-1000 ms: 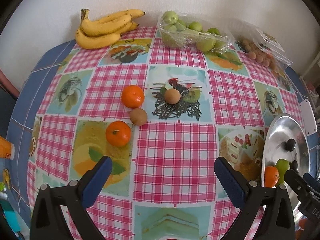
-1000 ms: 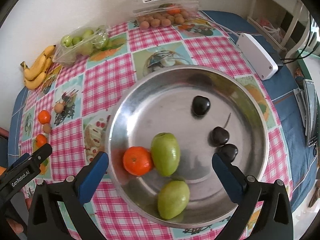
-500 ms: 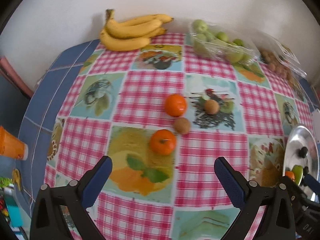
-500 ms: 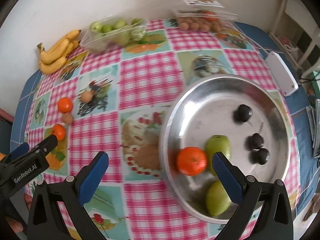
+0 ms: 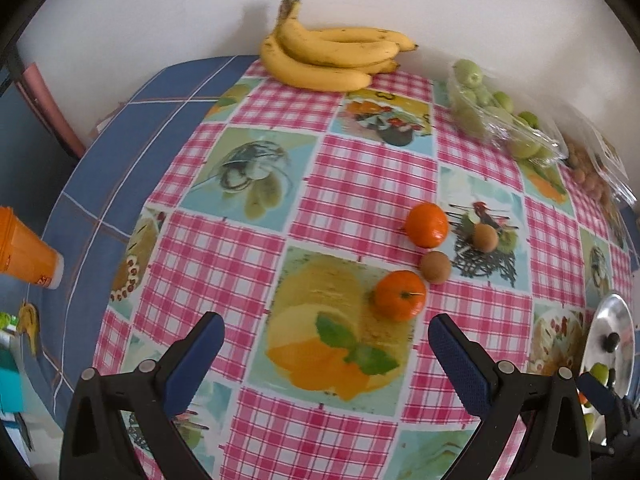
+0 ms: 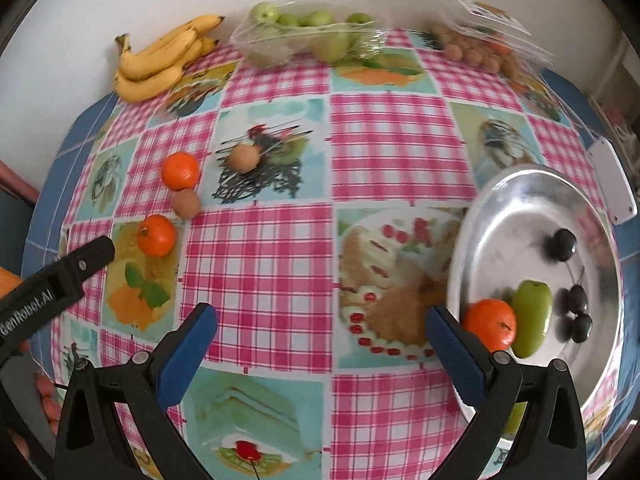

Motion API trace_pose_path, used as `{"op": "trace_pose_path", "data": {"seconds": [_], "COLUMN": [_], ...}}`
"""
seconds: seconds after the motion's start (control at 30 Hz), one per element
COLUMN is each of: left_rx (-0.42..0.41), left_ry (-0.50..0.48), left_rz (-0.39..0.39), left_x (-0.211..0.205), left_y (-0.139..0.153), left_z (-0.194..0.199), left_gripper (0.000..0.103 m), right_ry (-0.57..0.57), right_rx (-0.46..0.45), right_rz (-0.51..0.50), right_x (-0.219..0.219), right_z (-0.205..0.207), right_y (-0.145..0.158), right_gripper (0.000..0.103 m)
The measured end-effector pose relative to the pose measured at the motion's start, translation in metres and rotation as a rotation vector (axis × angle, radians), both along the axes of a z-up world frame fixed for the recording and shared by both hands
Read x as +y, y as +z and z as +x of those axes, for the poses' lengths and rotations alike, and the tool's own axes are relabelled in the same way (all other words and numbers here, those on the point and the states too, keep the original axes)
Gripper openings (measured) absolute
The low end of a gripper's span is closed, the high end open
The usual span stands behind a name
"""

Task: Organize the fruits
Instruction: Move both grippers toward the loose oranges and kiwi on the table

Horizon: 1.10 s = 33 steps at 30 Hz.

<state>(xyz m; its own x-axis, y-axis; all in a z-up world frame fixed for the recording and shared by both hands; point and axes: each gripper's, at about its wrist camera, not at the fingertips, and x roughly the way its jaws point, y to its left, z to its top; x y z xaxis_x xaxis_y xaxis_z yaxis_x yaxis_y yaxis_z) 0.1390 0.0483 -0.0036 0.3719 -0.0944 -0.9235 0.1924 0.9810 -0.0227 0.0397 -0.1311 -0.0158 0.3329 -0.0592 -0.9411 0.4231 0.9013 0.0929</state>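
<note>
Both hand-held grippers hang released and empty over a tabletop [image 6: 396, 136] of loose fruit and a part-filled metal bowl.

The left hand-held gripper [image 5: 326, 342] has its jaws spread wide, just short of the near tangerine [image 5: 399, 296]; behind that fruit lie a small brown fruit [image 5: 435, 266], a second tangerine [image 5: 427, 225] and another brown fruit [image 5: 485, 237], close together; the bananas [image 5: 332, 58] and a clear bag of green fruit [image 5: 496, 116] sit at the far edge by the wall; the right hand-held gripper [image 6: 322, 332] is likewise spread, holding nothing, above the checked cloth just left of the metal bowl [image 6: 516, 208]; in the bowl a tangerine [image 6: 490, 324] touches a green fruit [image 6: 531, 317], with three dark round fruits [image 6: 562, 245] further right.
</note>
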Motion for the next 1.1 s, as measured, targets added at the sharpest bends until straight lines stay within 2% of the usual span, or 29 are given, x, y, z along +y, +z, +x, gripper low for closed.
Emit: {"op": "trace_pose_path", "data": {"seconds": [0.23, 0.77, 0.93, 1.1], "left_rx": [0.007, -0.04, -0.055, -0.069], "left_ry": [0.016, 0.012, 0.008, 0.025], "left_rz": [-0.013, -0.043, -0.084, -0.156], "left_x": [0.006, 0.005, 0.004, 0.004], "left_y": [-0.004, -0.008, -0.009, -0.007], "left_z": [0.008, 0.028, 0.033, 0.039], "left_gripper": [0.103, 0.103, 0.103, 0.103], "right_ry": [0.061, 0.029, 0.03, 0.031], "right_rx": [0.032, 0.001, -0.03, -0.075], "right_rz": [-0.069, -0.015, 0.019, -0.004], "right_x": [0.012, 0.003, 0.0, -0.004], "right_z": [0.009, 0.033, 0.042, 0.051], "right_y": [-0.01, -0.024, -0.022, -0.012], "right_gripper": [0.103, 0.103, 0.103, 0.103]}}
